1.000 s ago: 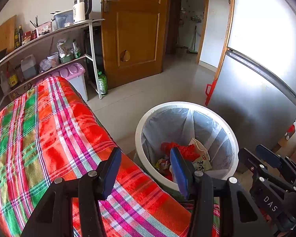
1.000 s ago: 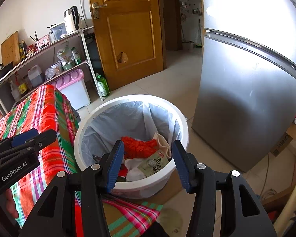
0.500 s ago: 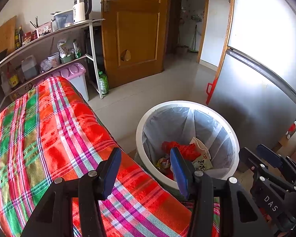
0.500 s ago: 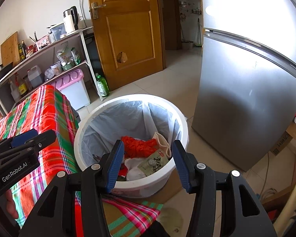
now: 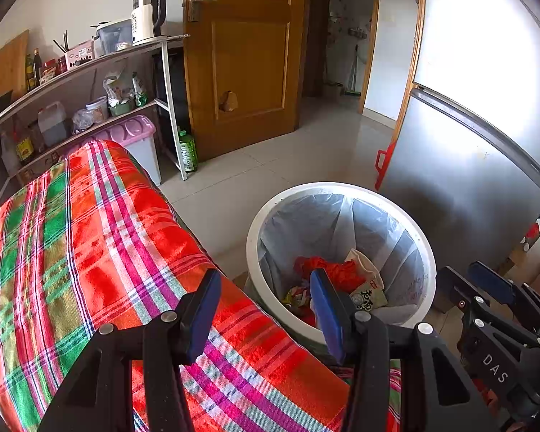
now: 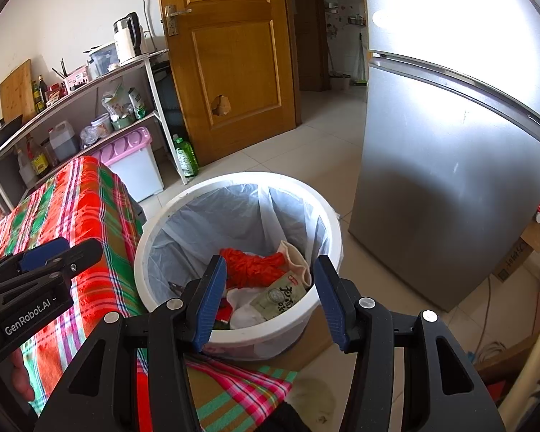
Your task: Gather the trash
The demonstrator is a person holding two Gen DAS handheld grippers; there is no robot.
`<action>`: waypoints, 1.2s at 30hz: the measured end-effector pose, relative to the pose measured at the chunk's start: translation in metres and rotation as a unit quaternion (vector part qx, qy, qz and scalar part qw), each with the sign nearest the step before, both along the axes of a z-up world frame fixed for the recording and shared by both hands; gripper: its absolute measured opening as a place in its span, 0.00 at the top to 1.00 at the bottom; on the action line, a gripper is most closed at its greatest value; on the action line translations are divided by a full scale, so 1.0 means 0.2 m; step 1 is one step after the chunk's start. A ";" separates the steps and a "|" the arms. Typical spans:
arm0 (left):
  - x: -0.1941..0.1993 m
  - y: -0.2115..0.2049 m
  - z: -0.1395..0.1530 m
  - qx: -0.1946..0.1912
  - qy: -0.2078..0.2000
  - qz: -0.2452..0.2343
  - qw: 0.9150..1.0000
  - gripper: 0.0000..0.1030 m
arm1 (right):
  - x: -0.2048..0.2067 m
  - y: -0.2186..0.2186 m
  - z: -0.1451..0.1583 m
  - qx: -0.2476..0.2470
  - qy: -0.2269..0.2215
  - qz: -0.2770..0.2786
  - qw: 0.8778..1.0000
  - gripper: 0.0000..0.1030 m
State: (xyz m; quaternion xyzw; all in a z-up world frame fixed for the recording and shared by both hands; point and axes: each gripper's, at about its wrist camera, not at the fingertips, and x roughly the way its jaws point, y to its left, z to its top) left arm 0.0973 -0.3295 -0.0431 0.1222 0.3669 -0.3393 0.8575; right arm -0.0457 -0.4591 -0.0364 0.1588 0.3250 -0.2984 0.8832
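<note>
Red trash lies binned beyond both grippers' empty, parted fingers.

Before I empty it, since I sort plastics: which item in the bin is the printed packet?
The green packet with dark characters, lying flat at the near side beside the red mesh and cream pouch, which show no print.

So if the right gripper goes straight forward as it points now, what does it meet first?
Probably the trash in the white bin: the open right gripper frames the green packet and red crumpled piece. Depth is uncertain.
</note>
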 end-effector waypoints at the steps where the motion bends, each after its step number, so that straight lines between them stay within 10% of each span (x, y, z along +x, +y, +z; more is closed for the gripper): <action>1: 0.00 0.00 0.00 0.000 0.000 0.000 1.000 0.50 | 0.00 0.00 0.00 0.000 0.000 0.000 1.000 0.50; 36: -0.01 0.01 0.00 0.001 -0.001 0.000 1.000 0.50 | -0.01 0.03 0.00 0.000 -0.002 -0.003 1.000 0.50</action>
